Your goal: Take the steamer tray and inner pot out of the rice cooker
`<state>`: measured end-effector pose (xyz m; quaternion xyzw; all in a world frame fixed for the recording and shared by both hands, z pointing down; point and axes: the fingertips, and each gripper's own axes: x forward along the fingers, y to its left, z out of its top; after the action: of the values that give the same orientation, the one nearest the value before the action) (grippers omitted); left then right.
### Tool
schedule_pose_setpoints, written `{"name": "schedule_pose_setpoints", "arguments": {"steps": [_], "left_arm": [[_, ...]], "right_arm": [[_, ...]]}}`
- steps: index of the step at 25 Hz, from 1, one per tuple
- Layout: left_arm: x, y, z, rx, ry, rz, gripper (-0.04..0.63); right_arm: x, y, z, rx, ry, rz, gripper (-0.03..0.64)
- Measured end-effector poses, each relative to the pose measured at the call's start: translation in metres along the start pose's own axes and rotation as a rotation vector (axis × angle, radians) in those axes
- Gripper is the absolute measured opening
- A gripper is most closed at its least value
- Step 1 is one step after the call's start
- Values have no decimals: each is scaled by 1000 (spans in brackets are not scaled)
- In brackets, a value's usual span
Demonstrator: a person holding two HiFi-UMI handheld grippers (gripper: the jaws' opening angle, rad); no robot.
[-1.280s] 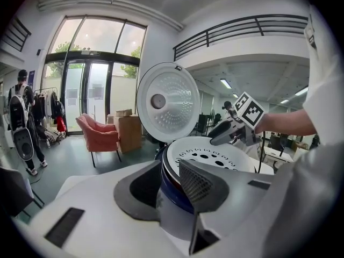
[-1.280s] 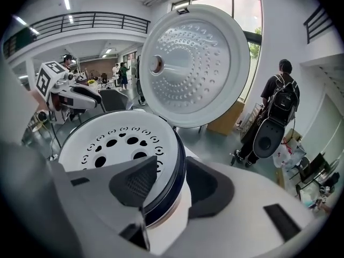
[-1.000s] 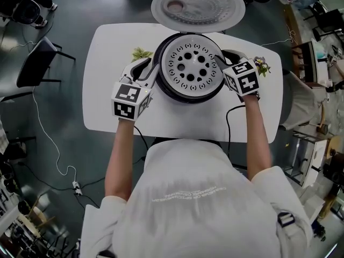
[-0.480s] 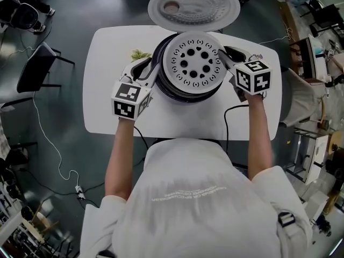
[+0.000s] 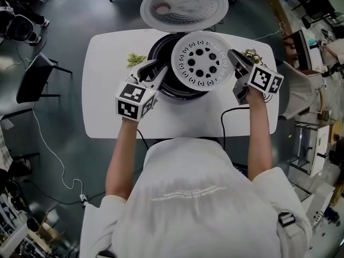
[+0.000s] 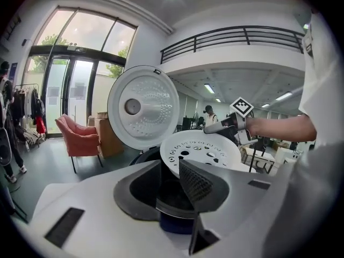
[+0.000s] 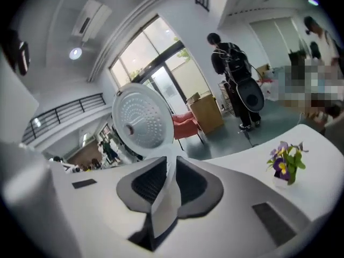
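Observation:
The black rice cooker (image 5: 160,51) stands on the white table (image 5: 107,90) with its lid (image 5: 184,5) swung open at the back. The white perforated steamer tray (image 5: 201,61) hangs tilted above the cooker's right side. My right gripper (image 5: 232,58) holds the tray's right rim; its jaws are closing, and the white tray edge (image 7: 165,203) runs between the pads. My left gripper (image 5: 153,71) clamps the cooker's dark left rim (image 6: 172,195); whether that edge is the inner pot's I cannot tell. The left gripper view also shows the tray (image 6: 207,149).
A small pot of purple flowers (image 5: 250,54) stands by my right gripper, and a green sprig (image 5: 134,59) sits left of the cooker. A black cable (image 5: 228,117) runs off the table's front edge. A chair (image 5: 35,77) stands on the floor at left.
The steamer tray has risen out of the cooker and shifted right, tilting as my right gripper rolled and lifted. My left gripper has stayed on the rim.

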<state>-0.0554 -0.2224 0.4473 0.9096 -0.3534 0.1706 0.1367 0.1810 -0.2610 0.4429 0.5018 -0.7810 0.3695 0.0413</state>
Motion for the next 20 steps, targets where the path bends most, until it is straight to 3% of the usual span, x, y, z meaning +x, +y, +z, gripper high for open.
{"name": "schedule_pose_setpoints", "arguments": {"steps": [6, 14, 20], "left_arm": [[-9, -8, -2, 24, -1, -37, 115], [-12, -22, 6, 54, -6, -153, 115], [-2, -64, 12, 97, -20, -247, 115]], "right_arm": [[-31, -12, -9, 274, -145, 25, 60], [-73, -8, -27, 456, -298, 18, 51], [-140, -40, -69, 601, -432, -41, 51]]}}
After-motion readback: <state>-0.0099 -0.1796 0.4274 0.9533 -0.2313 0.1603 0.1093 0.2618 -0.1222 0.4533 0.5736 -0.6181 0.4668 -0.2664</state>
